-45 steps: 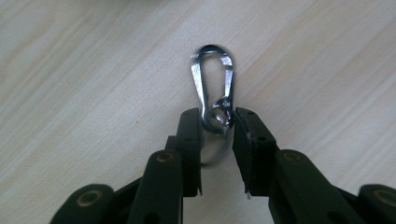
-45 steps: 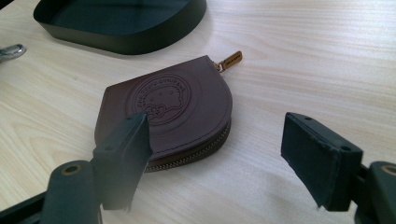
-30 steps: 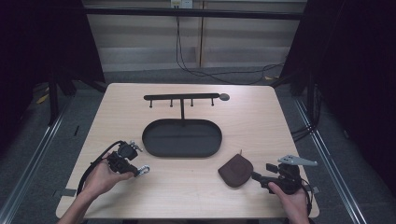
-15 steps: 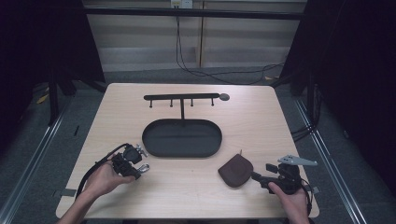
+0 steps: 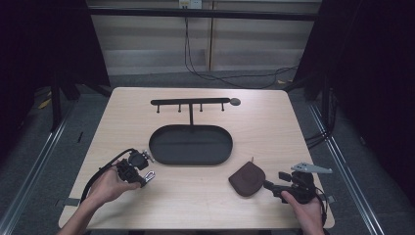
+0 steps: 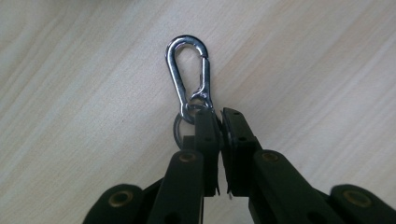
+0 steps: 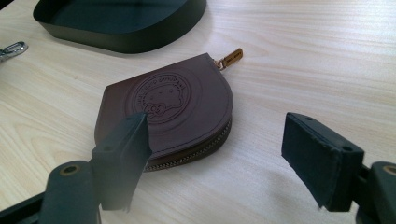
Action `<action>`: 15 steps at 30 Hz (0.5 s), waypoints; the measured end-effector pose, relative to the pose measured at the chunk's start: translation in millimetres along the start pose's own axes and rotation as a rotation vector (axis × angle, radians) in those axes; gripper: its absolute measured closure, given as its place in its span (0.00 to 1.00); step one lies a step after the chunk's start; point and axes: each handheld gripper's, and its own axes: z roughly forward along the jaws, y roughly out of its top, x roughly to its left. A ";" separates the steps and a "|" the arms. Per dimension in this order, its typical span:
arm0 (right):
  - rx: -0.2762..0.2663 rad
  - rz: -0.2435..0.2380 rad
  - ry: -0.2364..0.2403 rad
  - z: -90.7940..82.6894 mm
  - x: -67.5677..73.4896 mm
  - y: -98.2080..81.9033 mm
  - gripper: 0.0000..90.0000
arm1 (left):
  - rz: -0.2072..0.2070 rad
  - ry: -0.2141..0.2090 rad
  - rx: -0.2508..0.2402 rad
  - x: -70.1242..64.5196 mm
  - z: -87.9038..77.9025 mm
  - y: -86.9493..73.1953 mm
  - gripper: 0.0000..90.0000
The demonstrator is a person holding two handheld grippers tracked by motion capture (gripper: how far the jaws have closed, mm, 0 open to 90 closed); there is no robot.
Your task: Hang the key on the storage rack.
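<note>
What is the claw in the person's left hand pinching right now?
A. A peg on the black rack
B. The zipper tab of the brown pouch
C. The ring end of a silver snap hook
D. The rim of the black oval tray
C: in the left gripper view the left claw has just been closing, and its jaws meet on the ring at the base of the silver snap hook, which lies on the table.

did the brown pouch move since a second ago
No. The brown pouch sits at the same spot right of and below the oval tray.
</note>
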 end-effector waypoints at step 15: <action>0.001 0.003 0.000 0.3 -0.4 0.0 0.26 | -0.003 0.002 -0.011 1.6 -22.3 7.6 0.99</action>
